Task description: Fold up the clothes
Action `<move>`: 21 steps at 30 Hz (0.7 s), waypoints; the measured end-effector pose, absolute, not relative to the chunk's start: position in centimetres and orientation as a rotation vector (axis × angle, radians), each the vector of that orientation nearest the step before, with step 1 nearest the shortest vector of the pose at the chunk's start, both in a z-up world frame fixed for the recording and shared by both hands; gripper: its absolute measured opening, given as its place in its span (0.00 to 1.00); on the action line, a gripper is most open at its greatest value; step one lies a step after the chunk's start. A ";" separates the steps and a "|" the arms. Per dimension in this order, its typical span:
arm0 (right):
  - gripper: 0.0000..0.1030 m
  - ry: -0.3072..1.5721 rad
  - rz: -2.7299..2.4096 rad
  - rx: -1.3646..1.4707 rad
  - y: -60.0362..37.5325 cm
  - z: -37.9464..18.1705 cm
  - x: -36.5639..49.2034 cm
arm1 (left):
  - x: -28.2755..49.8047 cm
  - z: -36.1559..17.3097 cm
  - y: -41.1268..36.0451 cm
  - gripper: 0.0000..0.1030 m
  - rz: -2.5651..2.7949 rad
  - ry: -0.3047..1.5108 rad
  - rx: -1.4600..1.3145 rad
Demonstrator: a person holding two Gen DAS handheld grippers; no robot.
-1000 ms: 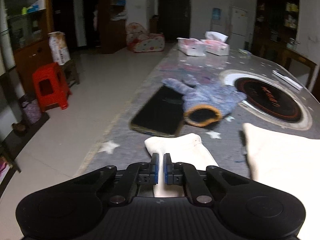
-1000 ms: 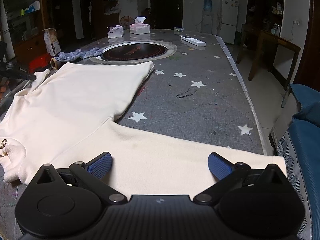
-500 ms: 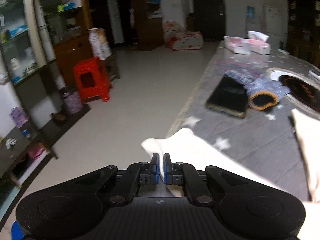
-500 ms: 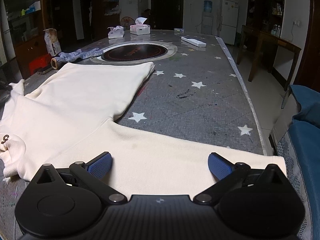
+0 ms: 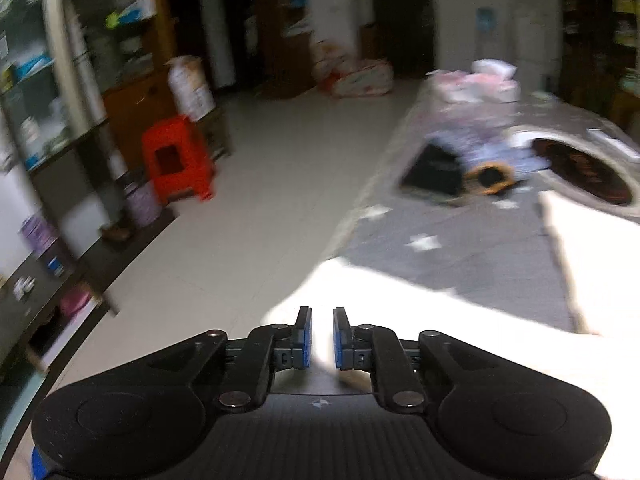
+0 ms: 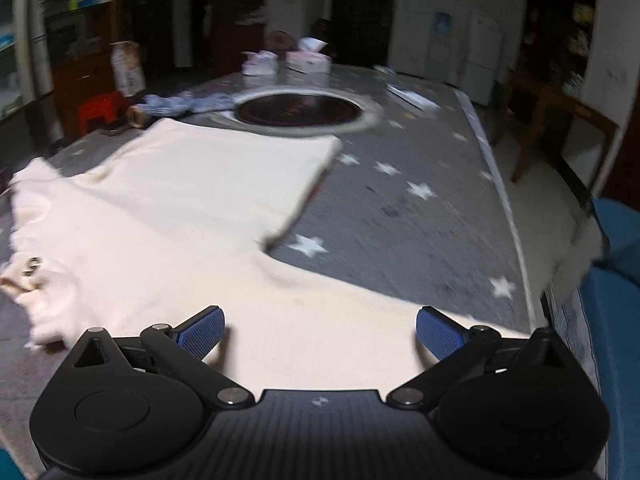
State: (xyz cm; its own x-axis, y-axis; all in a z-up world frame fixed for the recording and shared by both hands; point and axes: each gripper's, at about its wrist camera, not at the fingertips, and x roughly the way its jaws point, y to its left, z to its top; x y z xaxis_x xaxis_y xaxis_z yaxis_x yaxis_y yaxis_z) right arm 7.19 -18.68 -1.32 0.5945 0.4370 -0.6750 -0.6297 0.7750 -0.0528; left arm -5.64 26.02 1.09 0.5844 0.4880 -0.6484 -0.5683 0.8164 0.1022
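A cream sweatshirt point(image 6: 192, 200) lies spread on the grey star-patterned table point(image 6: 420, 208), one sleeve running toward the right edge. My right gripper point(image 6: 320, 330) is open wide, hovering just above that sleeve point(image 6: 320, 320). In the left wrist view my left gripper point(image 5: 322, 332) sits at the end of the other cream sleeve point(image 5: 400, 300), near the table's left edge; its jaws stand a little apart and the cloth shows in the gap. Whether it still pinches the cloth is unclear through the blur.
A round black hob point(image 6: 298, 110) is set into the table's far middle. A blue knit glove point(image 5: 496, 160) and a black phone point(image 5: 434, 170) lie near the left edge. Tissue boxes point(image 6: 308, 62) stand at the far end. A red stool point(image 5: 178, 158) is on the floor.
My left gripper pulled the sleeve end back and left toward the table edge, and its jaws have parted slightly. My right gripper rose and shifted a little, still open.
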 end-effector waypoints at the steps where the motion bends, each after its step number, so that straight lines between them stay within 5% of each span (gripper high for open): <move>1: 1.00 0.684 0.652 -0.309 -18.3 -1.0 6.9 | -5.5 1.4 24.9 0.12 0.566 0.713 -0.111; 12: 1.00 0.623 0.851 -0.401 -12.4 0.4 4.6 | -4.3 -0.7 11.5 0.13 -0.021 0.761 0.043; 21: 1.00 0.673 0.942 -0.472 -9.4 -2.1 3.1 | -6.1 -1.6 9.1 0.13 -0.138 0.789 0.055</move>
State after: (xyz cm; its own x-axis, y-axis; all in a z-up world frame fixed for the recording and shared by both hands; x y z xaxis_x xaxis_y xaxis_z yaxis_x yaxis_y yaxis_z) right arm 3.11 -9.43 -2.06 0.4129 0.5757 -0.7057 -0.8542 0.5135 -0.0809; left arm -6.07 9.14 -1.59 0.6957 -0.1035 -0.7108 0.1443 0.9895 -0.0028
